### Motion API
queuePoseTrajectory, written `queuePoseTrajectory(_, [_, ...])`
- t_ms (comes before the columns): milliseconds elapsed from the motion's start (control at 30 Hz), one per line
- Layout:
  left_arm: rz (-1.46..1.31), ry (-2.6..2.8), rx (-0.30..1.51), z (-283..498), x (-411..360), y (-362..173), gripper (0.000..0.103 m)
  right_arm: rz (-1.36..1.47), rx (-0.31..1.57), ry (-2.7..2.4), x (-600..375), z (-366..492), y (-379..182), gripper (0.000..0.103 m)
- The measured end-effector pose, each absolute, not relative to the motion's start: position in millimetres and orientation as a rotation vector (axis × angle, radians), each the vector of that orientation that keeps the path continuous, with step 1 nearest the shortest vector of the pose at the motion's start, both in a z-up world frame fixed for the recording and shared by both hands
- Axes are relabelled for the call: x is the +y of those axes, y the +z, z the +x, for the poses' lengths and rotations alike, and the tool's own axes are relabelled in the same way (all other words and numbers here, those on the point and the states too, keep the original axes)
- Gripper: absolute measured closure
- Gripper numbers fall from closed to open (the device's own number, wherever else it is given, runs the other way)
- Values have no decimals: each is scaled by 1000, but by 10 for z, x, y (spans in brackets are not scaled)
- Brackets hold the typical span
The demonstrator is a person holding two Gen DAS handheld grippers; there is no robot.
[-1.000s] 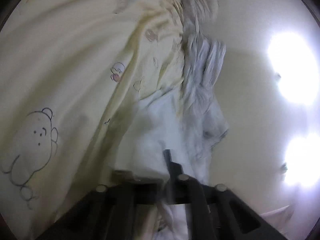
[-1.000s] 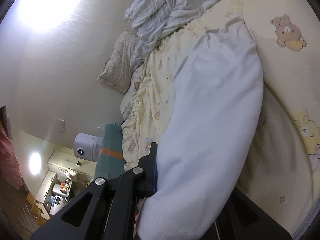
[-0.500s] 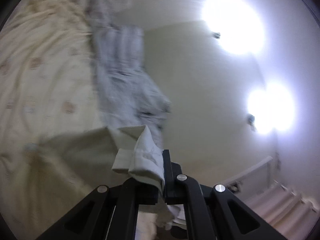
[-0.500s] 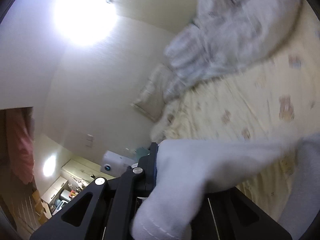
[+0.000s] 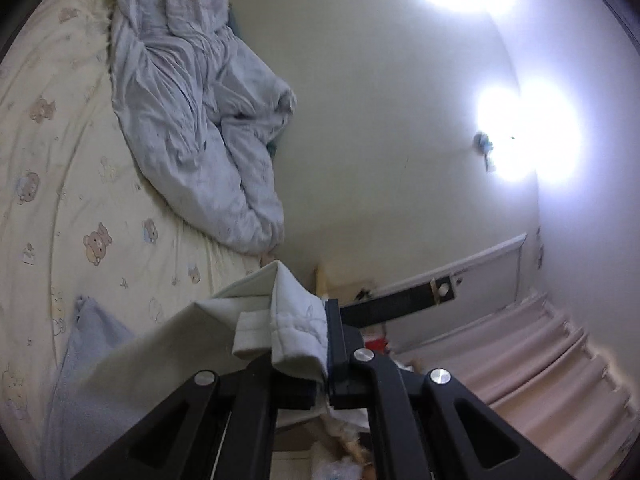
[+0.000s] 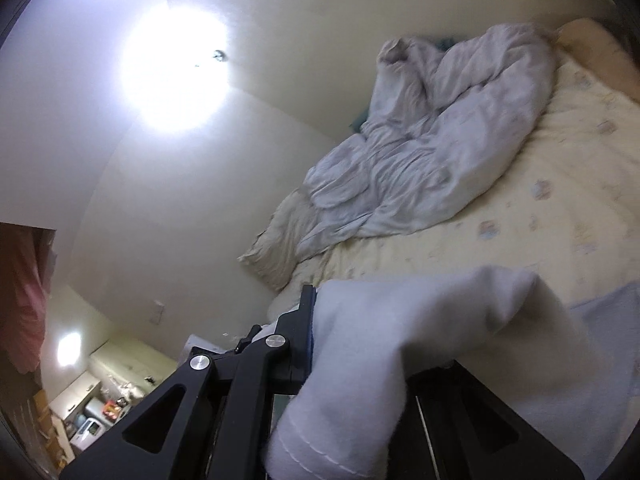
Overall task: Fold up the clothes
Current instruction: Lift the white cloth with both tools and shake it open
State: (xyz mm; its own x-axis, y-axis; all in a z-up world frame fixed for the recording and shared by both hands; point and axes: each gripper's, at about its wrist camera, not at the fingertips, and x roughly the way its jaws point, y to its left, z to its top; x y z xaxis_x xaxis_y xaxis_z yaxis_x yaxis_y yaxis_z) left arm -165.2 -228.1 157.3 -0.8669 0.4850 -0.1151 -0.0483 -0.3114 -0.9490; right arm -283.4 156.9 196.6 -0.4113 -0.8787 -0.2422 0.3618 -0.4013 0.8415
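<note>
A pale white garment (image 5: 168, 344) is lifted above the bed, and its hemmed corner bunches between the fingers of my left gripper (image 5: 304, 344), which is shut on it. From there the cloth stretches down to the left over the yellow bear-print sheet (image 5: 60, 160). In the right wrist view another part of the same garment (image 6: 400, 332) drapes thickly over my right gripper (image 6: 340, 344), which is shut on it; the right finger is hidden under the fabric. Both grippers are raised and tilted up toward the wall and ceiling.
A crumpled grey-white duvet (image 5: 192, 104) lies along the wall side of the bed, with a pillow (image 6: 276, 240) under its end. Bright ceiling lamps (image 5: 524, 136) glare. A door and pleated curtain (image 5: 520, 364) stand beyond the bed; a kitchen nook (image 6: 92, 404) shows low left.
Both grippers have risen and tilted up, lifting the garment off the sheet. The views swung from close fabric and bed to the wall, ceiling lamps and the far duvet.
</note>
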Motion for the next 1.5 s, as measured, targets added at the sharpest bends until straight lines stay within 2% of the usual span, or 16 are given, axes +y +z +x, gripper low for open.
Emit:
queuePoseTrajectory(133, [-634, 2243, -1532, -1569, -1965, 1388, 101, 922, -915, -1926, 1934, -2618, 1812, 97])
queuePoseTrajectory(267, [-772, 2269, -1492, -1188, -1696, 937, 101, 1020, -938, -1908, 2243, -2171, 1259, 97])
queuePoseTrajectory(367, [-917, 2304, -1460, -824, -1494, 351, 101, 1175, -999, -1871, 2366, -1834, 492, 97])
queuePoseTrajectory(500, [-1259, 2257, -1509, -445, -1281, -714, 101, 1419, -1085, -1792, 2516, -1415, -614, 97])
queuePoseTrajectory(567, [-1336, 2245, -1516, -300, -1205, -1016, 101, 1423, -1117, -1779, 2546, -1367, -706, 97])
queuePoseTrajectory(767, [-1341, 2284, -1505, -180, -1187, -1144, 100, 1433, -1212, -1737, 2636, -1220, -980, 97])
queuePoseTrajectory(833, [-1343, 2289, -1520, -186, -1219, -1157, 90, 1437, -1244, -1722, 2666, -1171, -1072, 93])
queuePoseTrajectory(867, [-1344, 2292, -1528, -190, -1234, -1164, 76, 1438, -1260, -1714, 2681, -1146, -1117, 93])
queuePoseTrajectory(900, [-1345, 2294, -1536, -193, -1250, -1171, 72, 1440, -1275, -1707, 2696, -1122, -1162, 92])
queuePoseTrajectory(967, [-1347, 2299, -1551, -199, -1282, -1184, 72, 1464, -1295, -1692, 2718, -1087, -1205, 92])
queuePoseTrajectory(1033, [-1348, 2304, -1567, -205, -1314, -1198, 92, 1488, -1315, -1677, 2740, -1052, -1248, 90])
queuePoseTrajectory(1067, [-1359, 2305, -1566, -209, -1323, -1205, 98, 1499, -1325, -1670, 2751, -1035, -1269, 88])
queuePoseTrajectory(1100, [-1379, 2299, -1554, -210, -1321, -1216, 98, 1511, -1335, -1662, 2762, -1017, -1291, 84])
queuePoseTrajectory(1233, [-1384, 2302, -1514, -187, -1308, -1196, 98, 1494, -1400, -1683, 2935, -955, -1305, 77])
queuePoseTrajectory(1500, [-1349, 2191, -1584, -183, -1295, -1282, 97, 1472, -1440, -1715, 3194, -749, -1224, 77])
